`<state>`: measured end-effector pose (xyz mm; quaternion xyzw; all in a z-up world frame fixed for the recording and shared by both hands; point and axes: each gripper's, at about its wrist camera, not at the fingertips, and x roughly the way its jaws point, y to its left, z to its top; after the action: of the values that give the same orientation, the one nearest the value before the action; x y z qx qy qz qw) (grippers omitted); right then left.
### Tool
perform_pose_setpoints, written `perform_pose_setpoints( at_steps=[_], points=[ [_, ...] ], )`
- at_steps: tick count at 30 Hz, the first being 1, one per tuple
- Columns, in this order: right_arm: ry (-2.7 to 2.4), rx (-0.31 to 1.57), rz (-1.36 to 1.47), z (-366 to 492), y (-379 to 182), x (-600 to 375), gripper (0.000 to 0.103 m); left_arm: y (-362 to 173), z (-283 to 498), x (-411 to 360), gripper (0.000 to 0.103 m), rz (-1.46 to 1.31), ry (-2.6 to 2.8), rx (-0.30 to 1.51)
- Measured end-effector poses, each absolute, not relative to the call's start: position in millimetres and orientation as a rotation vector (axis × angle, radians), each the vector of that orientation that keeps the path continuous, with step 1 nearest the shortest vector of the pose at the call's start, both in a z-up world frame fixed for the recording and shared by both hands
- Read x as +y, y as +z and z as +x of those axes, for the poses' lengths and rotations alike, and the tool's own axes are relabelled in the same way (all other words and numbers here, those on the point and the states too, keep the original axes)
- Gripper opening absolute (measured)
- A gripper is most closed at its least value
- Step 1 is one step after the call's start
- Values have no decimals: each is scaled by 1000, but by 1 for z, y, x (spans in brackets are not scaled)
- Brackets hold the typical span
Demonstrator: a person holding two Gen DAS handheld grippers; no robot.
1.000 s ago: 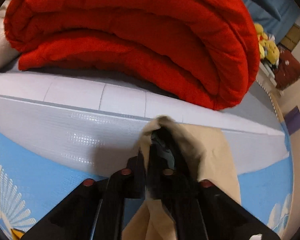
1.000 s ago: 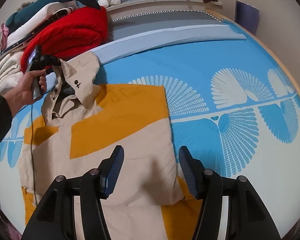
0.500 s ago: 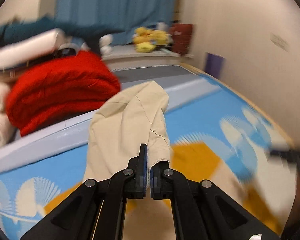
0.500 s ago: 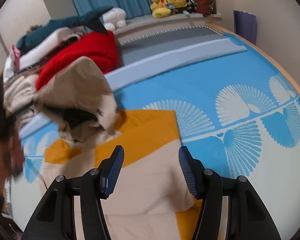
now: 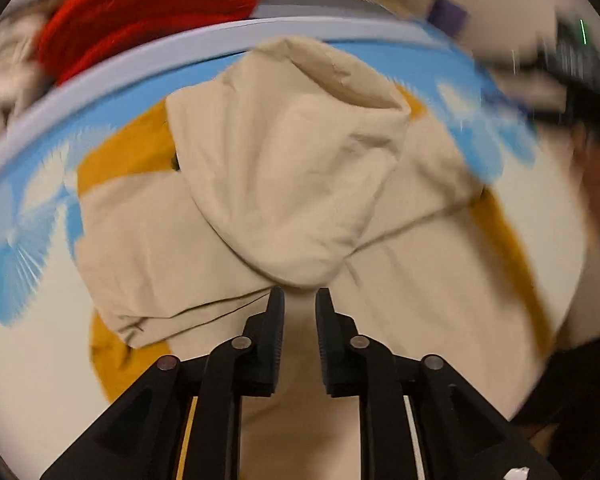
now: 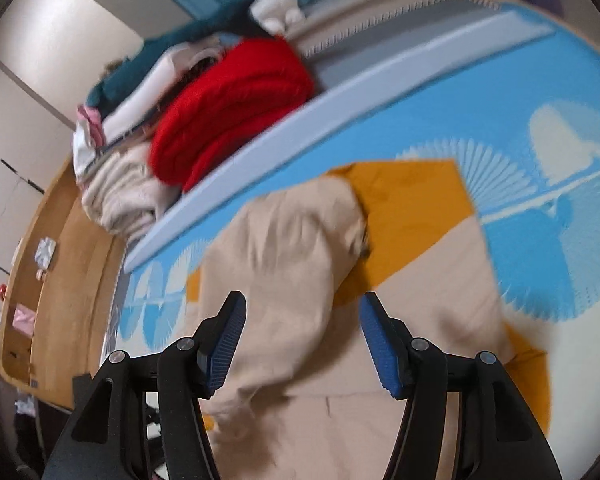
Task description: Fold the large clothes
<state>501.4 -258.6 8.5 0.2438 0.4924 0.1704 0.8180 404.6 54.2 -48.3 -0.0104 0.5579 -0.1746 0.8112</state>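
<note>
A beige and orange hooded jacket (image 5: 420, 280) lies spread on the bed. Its beige hood (image 5: 296, 152) is folded down over the jacket's body. My left gripper (image 5: 300, 300) hangs just short of the hood's tip; its jaws are opening, with a narrow gap and no cloth between the pads. In the right wrist view the hood (image 6: 292, 240) lies on the jacket (image 6: 432, 276) ahead of my right gripper (image 6: 302, 304), which stands wide open above the cloth and holds nothing.
A folded red blanket (image 6: 232, 112) and a pile of pale bedding (image 6: 120, 196) sit at the far left of the blue fan-patterned sheet (image 6: 540, 80). A wooden ledge (image 6: 60, 280) runs along the left. Part of a person (image 5: 592, 152) shows, blurred, at the right edge.
My left gripper carried the hood from beside the red blanket over onto the jacket, and its jaws parted and let the hood go. The right wrist view has tilted leftward.
</note>
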Motion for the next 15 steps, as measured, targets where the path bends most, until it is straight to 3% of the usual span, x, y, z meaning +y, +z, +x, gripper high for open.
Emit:
perform_pose_setpoints(
  at_steps=[2, 4, 13, 14, 15],
  points=[
    [347, 1112, 512, 505, -12, -247, 60, -36, 418, 60, 20, -71, -382, 1145],
    [340, 1158, 518, 509, -29, -240, 60, -33, 423, 65, 33, -118, -371, 1120],
    [354, 1260, 625, 530, -82, -215, 60, -109, 458, 111, 35, -590, -121, 1278],
    [356, 1258, 628, 531, -83, -212, 58, -118, 458, 112, 34, -637, -122, 1303],
    [356, 1252, 625, 532, -86, -208, 48, -123, 458, 113, 32, -675, -125, 1316]
  ],
)
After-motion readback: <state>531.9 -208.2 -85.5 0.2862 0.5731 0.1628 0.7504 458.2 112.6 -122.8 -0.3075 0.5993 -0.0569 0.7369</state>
